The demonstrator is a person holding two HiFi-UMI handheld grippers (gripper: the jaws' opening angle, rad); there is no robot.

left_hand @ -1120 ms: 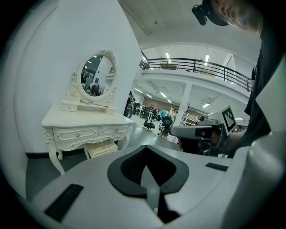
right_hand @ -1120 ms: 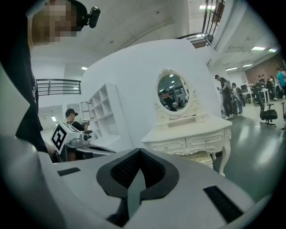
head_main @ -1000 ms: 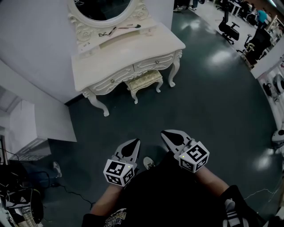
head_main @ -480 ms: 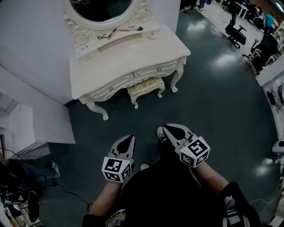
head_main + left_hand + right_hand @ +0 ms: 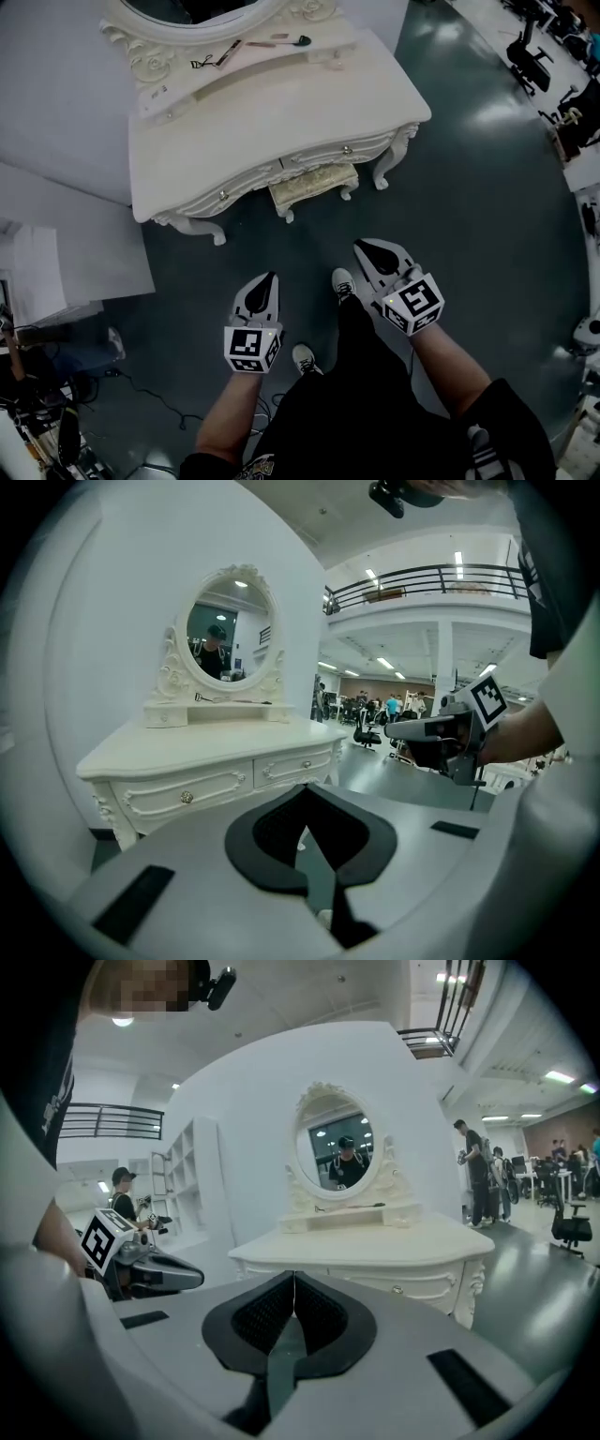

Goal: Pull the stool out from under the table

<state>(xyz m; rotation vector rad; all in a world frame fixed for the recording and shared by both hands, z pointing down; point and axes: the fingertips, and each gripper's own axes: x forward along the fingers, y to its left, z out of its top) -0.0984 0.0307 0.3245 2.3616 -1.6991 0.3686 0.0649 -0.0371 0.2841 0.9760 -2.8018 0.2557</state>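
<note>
A cream stool (image 5: 313, 182) with a patterned cushion stands tucked under the white dressing table (image 5: 281, 112), only its front edge and legs showing. My left gripper (image 5: 270, 278) is held low over the dark floor, well short of the table, jaws shut and empty. My right gripper (image 5: 370, 247) hangs to its right, a little nearer the table, also shut on nothing. In the left gripper view the table's drawers (image 5: 220, 785) fill the left and the right gripper (image 5: 398, 730) shows at right. The right gripper view faces the table (image 5: 375, 1246) and its oval mirror (image 5: 342, 1152).
Small cosmetic tools lie on the table's raised shelf (image 5: 248, 47). A white cabinet (image 5: 56, 267) stands left of the table, with cables (image 5: 37, 412) on the floor below it. Office chairs (image 5: 525, 52) stand far right. My shoes (image 5: 343, 281) are on the dark green floor.
The table and stool have come closer and grown larger in the head view as I step toward them. Both grippers stay shut and move forward with me.
</note>
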